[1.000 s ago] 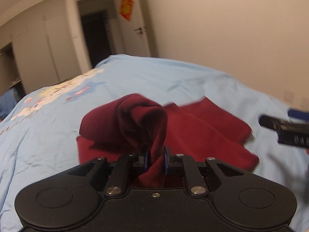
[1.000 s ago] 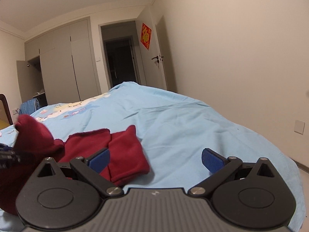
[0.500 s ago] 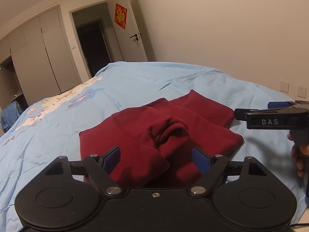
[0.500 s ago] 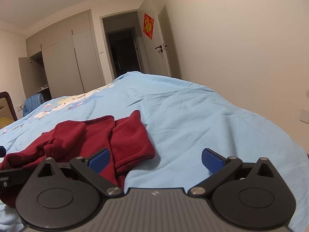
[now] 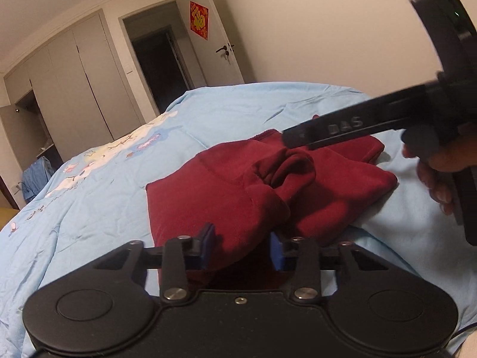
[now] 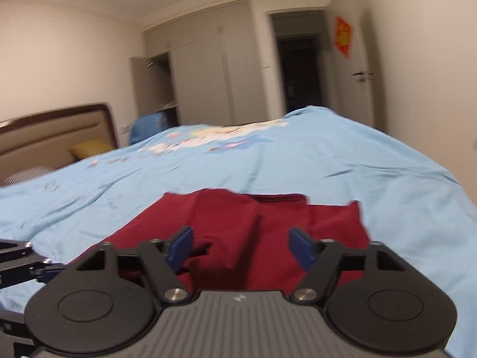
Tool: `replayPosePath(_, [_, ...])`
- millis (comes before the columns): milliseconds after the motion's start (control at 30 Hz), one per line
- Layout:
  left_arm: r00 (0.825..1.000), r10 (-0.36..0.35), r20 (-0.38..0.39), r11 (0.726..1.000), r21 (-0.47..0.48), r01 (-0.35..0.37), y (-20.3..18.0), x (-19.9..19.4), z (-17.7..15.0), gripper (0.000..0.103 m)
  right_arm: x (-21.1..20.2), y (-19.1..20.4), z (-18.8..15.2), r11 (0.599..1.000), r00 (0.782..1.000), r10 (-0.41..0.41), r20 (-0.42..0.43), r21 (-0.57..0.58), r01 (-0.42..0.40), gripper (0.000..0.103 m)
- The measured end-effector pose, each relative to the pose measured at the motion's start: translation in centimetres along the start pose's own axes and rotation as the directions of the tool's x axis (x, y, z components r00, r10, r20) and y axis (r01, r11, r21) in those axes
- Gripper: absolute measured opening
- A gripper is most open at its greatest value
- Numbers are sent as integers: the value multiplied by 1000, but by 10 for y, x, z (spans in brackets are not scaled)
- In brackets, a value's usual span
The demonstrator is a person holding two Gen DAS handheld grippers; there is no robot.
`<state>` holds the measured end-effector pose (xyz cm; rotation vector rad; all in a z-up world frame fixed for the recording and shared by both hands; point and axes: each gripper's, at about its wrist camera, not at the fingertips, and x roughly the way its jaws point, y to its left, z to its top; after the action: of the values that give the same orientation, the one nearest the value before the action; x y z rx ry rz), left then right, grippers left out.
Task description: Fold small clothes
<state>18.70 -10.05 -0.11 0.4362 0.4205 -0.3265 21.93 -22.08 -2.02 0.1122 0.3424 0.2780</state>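
Dark red garment (image 5: 238, 191) lies half-folded on blue bed (image 5: 89, 197), bunched lump at centre. Left claw (image 5: 241, 246) part-open astride near hem; right claw (image 6: 241, 246) wide above it. Flatten lump first, then fold squarely.

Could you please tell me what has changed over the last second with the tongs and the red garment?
The left tongs let go of the red garment, which dropped into a bunched heap. The right tongs swung left over it, open throughout. The blue bedspread is unchanged.
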Motion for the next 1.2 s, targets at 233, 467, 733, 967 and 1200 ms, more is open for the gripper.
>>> replayPosePath(233, [1000,-5,-2,1000,18,5,-3,-1,-3,25,11,18,-2,992,993,90,-83,-82,-96,20])
replayPosePath(467, [1000,-15,-8,1000,3,15,-1,0,-6,23,-17,13,-23,982,991,62,-116,-171,-82,3])
replayPosePath(733, [1000,-14,-9,1000,2,14,-2,1,-4,20,-31,-21,-21,997,993,70,-90,23,-68,32])
replayPosePath(967, [1000,-12,-10,1000,1,12,-2,0,-3,20,5,-37,1,981,996,57,-63,186,-44,53])
replayPosePath(1200, [1000,-6,-11,1000,3,6,-4,-2,-4,19,46,-32,-5,971,985,102,-140,228,-68,52])
